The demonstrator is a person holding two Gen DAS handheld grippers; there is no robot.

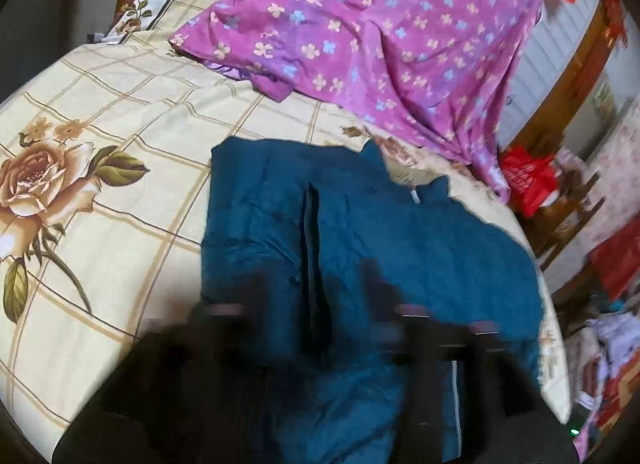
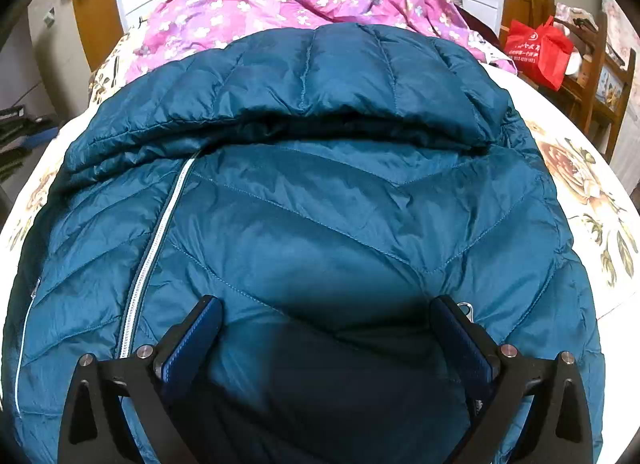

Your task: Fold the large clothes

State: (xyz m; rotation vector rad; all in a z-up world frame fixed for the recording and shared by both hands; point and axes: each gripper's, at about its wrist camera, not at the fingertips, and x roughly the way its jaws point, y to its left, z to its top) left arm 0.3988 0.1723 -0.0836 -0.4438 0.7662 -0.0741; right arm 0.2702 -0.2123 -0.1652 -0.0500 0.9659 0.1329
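- Blue pads line the fingers (image 2: 198, 338) of my right gripper (image 2: 326, 328), which stand spread as wide as they go just above the teal jacket (image 2: 320, 204), with nothing clamped between them.
- Under that gripper the jacket's quilted front lies flat, its hood (image 2: 312, 76) folded over toward the far side and its white zipper (image 2: 156, 248) running down the left part of the view.
- From my left gripper (image 1: 320, 304) the fingers show only as dark blurs over the jacket; they stand apart, and I cannot see any cloth caught between them.
- On the bed (image 1: 120, 112) the jacket lies near the edge closest to me and reaches to the bed's right edge.
- Beyond it, a purple flowered quilt (image 1: 380, 32) is heaped across the bed's far end.
- Off the bed's right side, a red bag (image 2: 536, 50) sits on a wooden chair (image 2: 600, 76).
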